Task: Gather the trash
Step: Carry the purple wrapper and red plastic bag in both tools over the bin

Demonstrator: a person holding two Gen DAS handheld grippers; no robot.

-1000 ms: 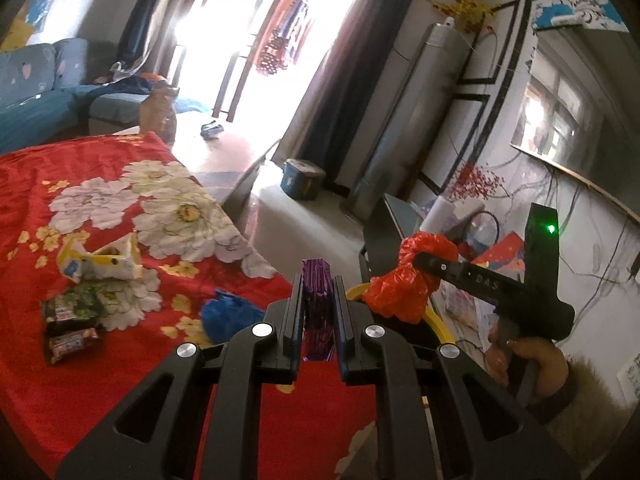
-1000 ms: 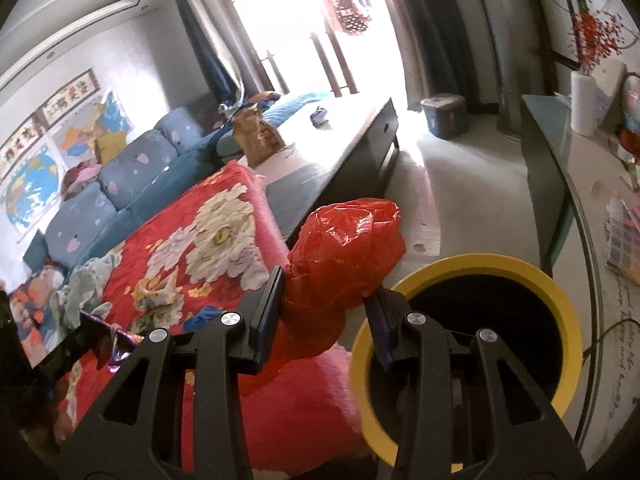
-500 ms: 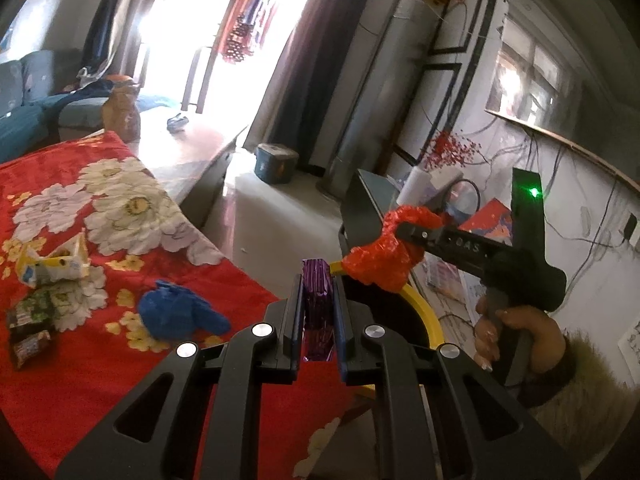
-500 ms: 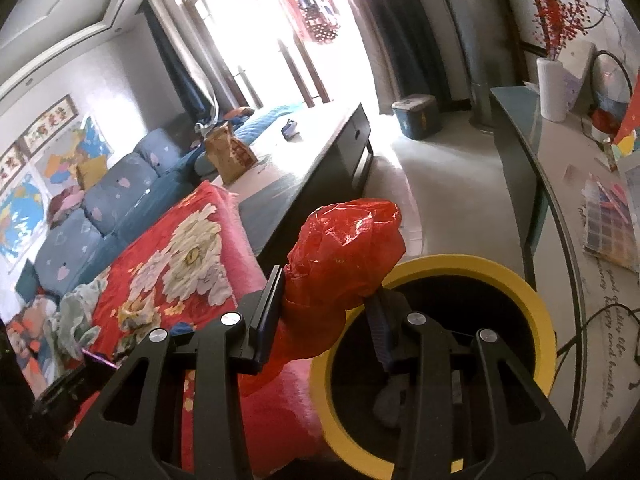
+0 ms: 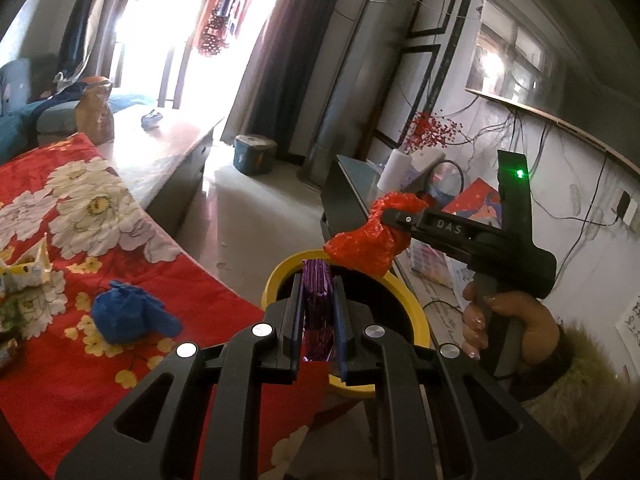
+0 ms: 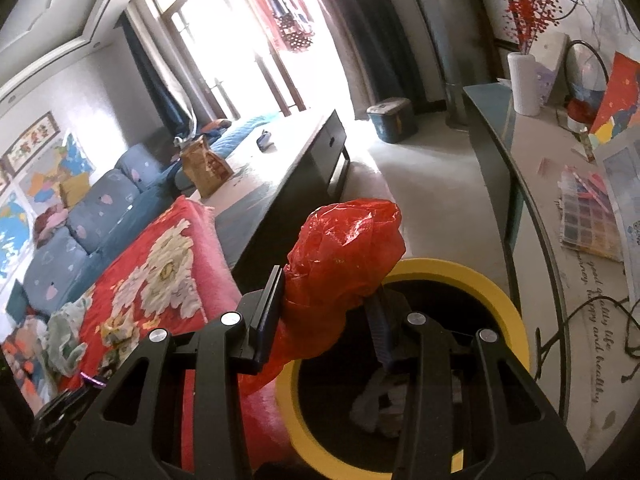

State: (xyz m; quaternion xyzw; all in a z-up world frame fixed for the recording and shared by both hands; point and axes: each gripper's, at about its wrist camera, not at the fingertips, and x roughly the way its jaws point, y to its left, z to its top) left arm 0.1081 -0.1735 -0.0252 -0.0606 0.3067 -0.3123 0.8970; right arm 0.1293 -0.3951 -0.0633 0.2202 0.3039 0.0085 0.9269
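Between the jaws of the left gripper (image 5: 318, 312) a purple foil wrapper (image 5: 317, 304) is clamped upright, its tip level with the near rim of the yellow bin (image 5: 276, 280) just ahead. Further right, a crumpled red bag (image 6: 340, 264) is pinched by the right gripper (image 6: 328, 320), held above the bin's opening; this one is judged nearer the drop.
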